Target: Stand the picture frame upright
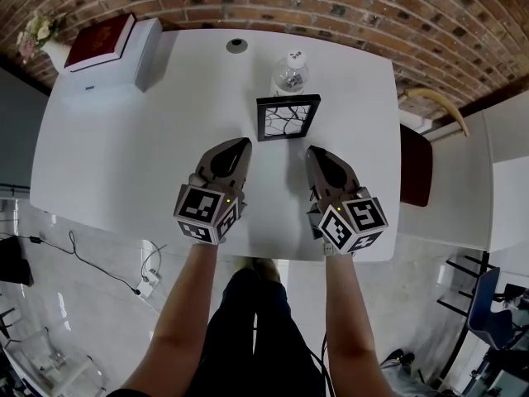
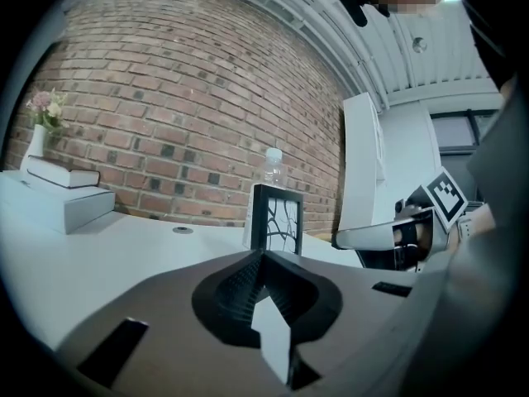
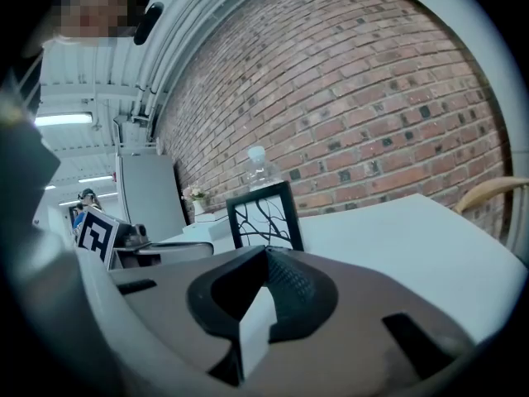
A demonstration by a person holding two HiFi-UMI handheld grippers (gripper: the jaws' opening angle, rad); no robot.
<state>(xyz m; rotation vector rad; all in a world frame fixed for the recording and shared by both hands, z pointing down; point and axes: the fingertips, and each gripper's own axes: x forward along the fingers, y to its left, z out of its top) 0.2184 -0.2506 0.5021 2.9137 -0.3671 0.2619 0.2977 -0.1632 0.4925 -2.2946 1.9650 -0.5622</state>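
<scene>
A black picture frame with a branch drawing stands upright on the white table, in front of a clear water bottle. It shows ahead of both grippers as the frame in the left gripper view and the frame in the right gripper view. My left gripper sits below and left of the frame, jaws shut and empty. My right gripper sits below and right of it, also shut with nothing between the tips. Neither touches the frame.
A white box with a dark red book on top stands at the table's back left, beside a small vase of flowers. A round grommet lies at the back. A chair stands at the table's right edge.
</scene>
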